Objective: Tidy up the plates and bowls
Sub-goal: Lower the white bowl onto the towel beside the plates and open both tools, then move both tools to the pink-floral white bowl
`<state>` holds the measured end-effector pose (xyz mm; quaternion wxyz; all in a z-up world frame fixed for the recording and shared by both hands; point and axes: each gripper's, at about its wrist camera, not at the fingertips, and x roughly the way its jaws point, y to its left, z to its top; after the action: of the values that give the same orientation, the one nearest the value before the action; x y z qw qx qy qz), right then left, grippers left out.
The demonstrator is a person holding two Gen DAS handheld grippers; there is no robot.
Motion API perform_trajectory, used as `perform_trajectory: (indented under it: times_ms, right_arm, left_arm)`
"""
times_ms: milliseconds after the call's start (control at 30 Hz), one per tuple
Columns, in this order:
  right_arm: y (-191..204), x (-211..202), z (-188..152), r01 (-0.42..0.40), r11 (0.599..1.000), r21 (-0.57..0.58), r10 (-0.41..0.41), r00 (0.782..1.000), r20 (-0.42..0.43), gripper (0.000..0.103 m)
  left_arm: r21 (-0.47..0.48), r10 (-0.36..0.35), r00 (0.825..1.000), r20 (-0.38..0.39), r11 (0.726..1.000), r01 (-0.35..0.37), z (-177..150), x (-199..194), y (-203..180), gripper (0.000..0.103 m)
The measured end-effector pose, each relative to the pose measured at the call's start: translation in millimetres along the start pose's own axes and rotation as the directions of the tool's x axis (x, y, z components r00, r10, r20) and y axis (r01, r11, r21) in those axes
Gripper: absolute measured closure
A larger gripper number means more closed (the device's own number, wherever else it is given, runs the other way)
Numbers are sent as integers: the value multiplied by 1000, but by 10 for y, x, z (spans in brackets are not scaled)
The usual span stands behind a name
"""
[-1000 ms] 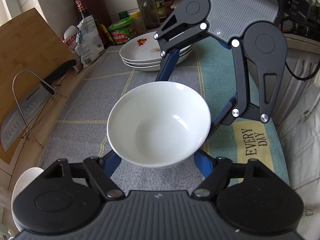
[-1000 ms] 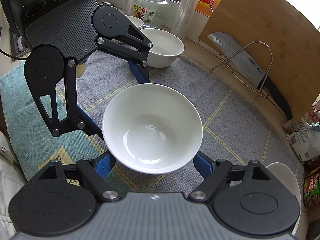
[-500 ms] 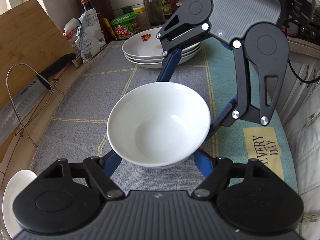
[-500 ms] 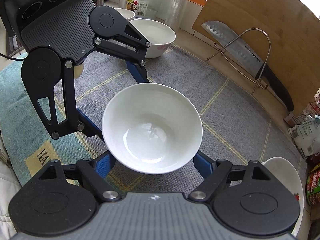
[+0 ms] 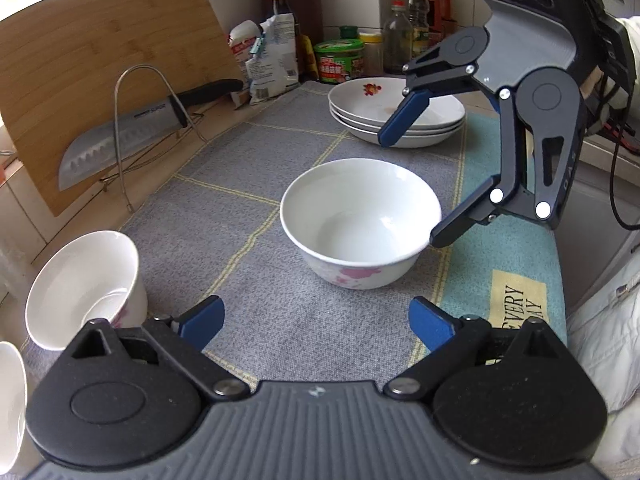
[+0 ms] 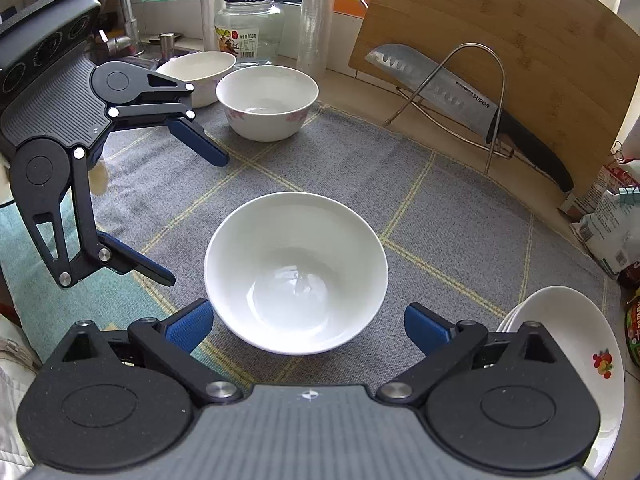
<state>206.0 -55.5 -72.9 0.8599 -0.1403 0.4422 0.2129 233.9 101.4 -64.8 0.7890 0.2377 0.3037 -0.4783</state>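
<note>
the white bowl [image 5: 360, 224] sits on the grey mat [image 5: 248, 208] — free of both grippers. the left gripper [image 5: 316, 322] and right gripper [image 6: 308, 326] have just opened wide, gripping nothing.

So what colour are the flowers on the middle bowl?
Pink flowers on the white bowl, clearest in the left wrist view.

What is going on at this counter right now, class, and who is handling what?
A person is tidying dishes with a handheld gripper in each hand. Both the left gripper and the right gripper have just opened their jaws, and the white bowl sits free on the grey mat between them, held by neither. A stack of plates stands at one end of the mat, and two more bowls stand at the other end, near a glass jar.
</note>
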Motion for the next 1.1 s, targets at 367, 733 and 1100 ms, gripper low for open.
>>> perform_trajectory:
  times_ms: [367,733,1100]
  right_arm:
    - [307,82,397,69,993,101,-78,993,84,0]
    - [602,379,784,48,994,103,-60,991,119,0]
    - [466,599,929,-10,999,33,5,990,141,0]
  left_arm:
    - [-72,126,992,-2,989,-126,-297,-433,302,5]
    - [-40,218,976,-19,975,-218,-329,-652,603,5]
    - [-15,245,963,-110,969,-248,-162,-617,774,5]
